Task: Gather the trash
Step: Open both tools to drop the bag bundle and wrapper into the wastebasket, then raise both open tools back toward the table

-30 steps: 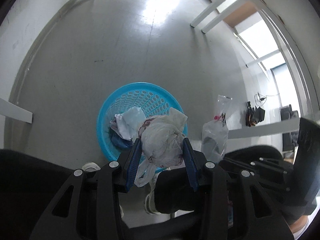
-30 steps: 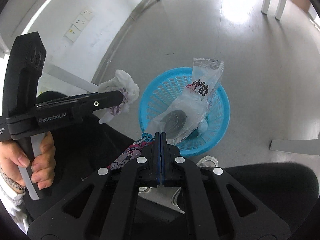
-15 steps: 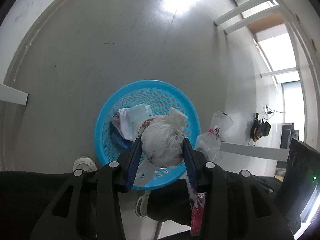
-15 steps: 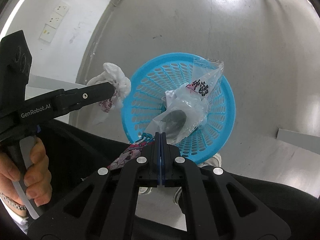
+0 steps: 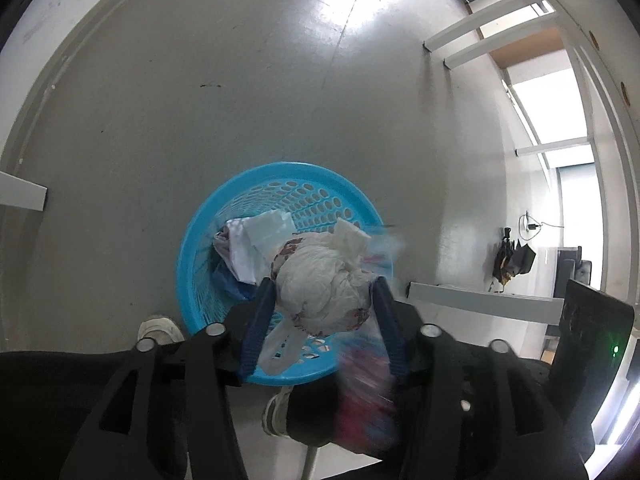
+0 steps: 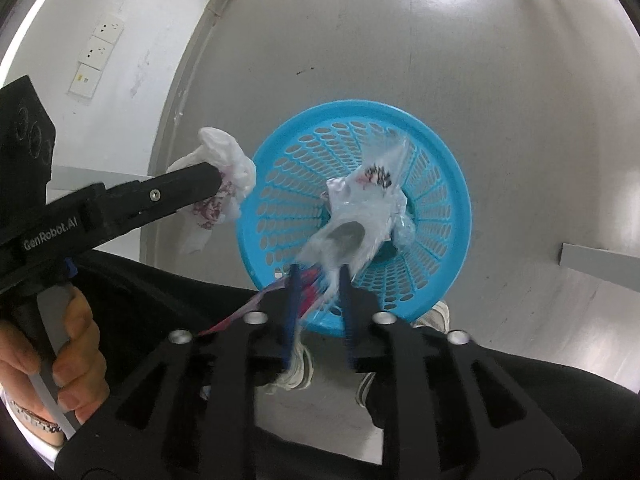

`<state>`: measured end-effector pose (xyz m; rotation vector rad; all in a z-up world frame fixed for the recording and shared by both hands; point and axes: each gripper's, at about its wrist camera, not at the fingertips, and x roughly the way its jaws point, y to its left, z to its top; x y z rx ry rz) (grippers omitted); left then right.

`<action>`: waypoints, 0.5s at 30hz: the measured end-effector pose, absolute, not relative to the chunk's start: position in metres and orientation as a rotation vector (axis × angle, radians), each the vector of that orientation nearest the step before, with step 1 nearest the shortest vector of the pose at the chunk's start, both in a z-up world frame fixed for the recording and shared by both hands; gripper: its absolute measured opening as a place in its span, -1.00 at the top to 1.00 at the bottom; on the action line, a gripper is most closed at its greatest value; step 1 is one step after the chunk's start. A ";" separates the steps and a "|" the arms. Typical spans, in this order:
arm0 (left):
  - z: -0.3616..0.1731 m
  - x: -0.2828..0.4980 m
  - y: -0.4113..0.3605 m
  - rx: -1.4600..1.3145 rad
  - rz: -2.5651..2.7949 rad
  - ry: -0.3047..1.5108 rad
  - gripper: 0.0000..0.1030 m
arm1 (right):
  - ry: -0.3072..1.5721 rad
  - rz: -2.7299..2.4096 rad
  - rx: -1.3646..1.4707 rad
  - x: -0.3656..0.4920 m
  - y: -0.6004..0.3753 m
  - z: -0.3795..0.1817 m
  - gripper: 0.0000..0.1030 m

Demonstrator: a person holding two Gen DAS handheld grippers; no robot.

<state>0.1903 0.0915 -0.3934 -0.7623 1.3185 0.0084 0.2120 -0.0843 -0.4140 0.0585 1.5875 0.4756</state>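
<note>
A round sky-blue perforated plastic basket (image 5: 224, 248) stands on a grey floor (image 5: 200, 80), already holding crumpled white and blue wrappers at its 9 o'clock side.

In the left wrist view, the left gripper (image 5: 324, 292) hangs directly over the basket's 5 o'clock part. Its jaws have just been opening; a crumpled white plastic bag with red print (image 5: 320, 284) sits between them, with a sliver of gap showing at the right pad, so the grip looks released.

In the right wrist view, the right gripper (image 6: 318, 276) hovers above the basket's 6 o'clock rim. Its jaws have also just been opening and now stand spread; a clear plastic packet with dark lettering (image 6: 360, 216), blurred, is slipping from between them over the basket's centre.

To finish well, I judge both hands should stay centred over the opening until each piece drops clear, since light film may cling to a pad.
</note>
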 end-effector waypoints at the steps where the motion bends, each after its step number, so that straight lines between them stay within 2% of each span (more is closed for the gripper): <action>1: -0.392 0.190 0.092 -0.771 0.002 1.312 -0.03 | 1.579 0.478 0.048 0.210 -0.083 -0.411 0.51; 15: -0.357 0.166 0.085 -0.671 -0.016 1.256 -0.07 | 1.434 0.480 0.018 0.176 -0.092 -0.355 0.43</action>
